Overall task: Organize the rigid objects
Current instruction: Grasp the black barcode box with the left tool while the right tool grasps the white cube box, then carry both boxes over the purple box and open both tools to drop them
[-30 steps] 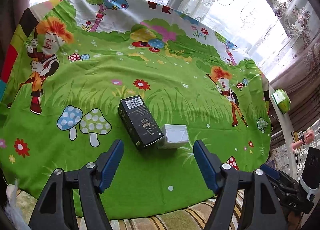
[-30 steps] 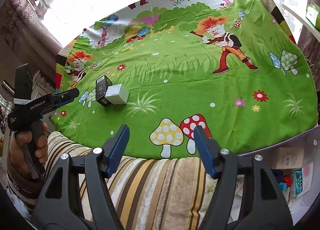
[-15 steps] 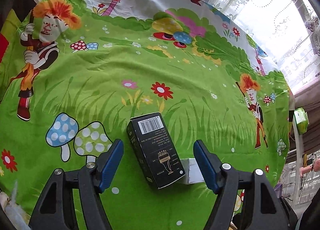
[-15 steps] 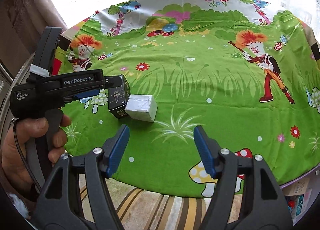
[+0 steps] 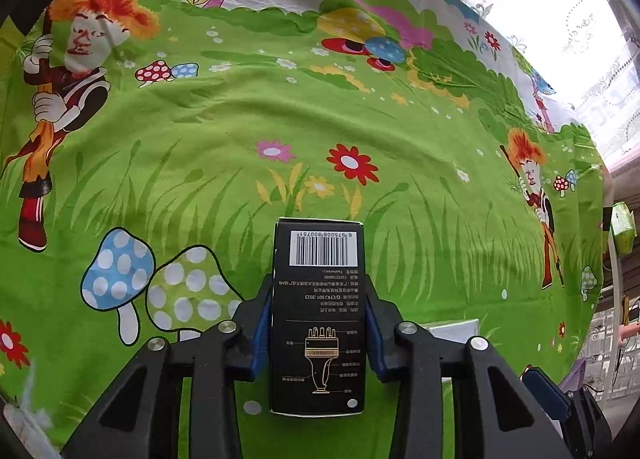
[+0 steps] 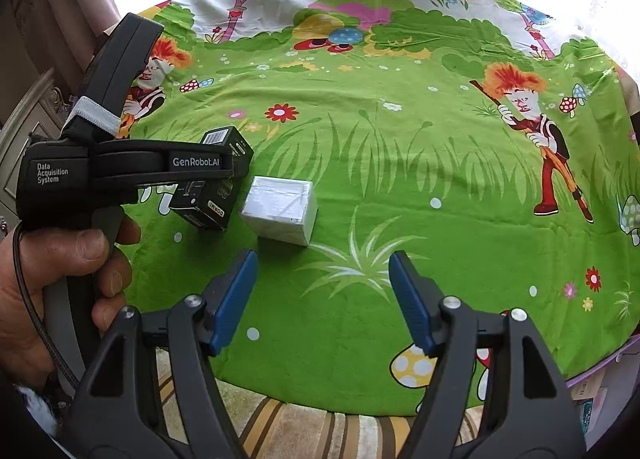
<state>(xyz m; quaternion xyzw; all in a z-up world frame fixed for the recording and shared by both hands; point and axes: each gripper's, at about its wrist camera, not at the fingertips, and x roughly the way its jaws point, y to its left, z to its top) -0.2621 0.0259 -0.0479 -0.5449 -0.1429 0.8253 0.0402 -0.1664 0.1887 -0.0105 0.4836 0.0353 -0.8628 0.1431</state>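
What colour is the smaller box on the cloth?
The smaller box is white, clearest in the right wrist view.

boxes: 2 – one black box (image 5: 318, 315) and one white box (image 6: 280, 209) | claws: 2 – left claw (image 5: 318, 333) and right claw (image 6: 322, 301) | hands in view: 1 (image 6: 52, 283) | printed green cloth (image 6: 400, 163): 1 | printed red-haired figures counted on the cloth: 2
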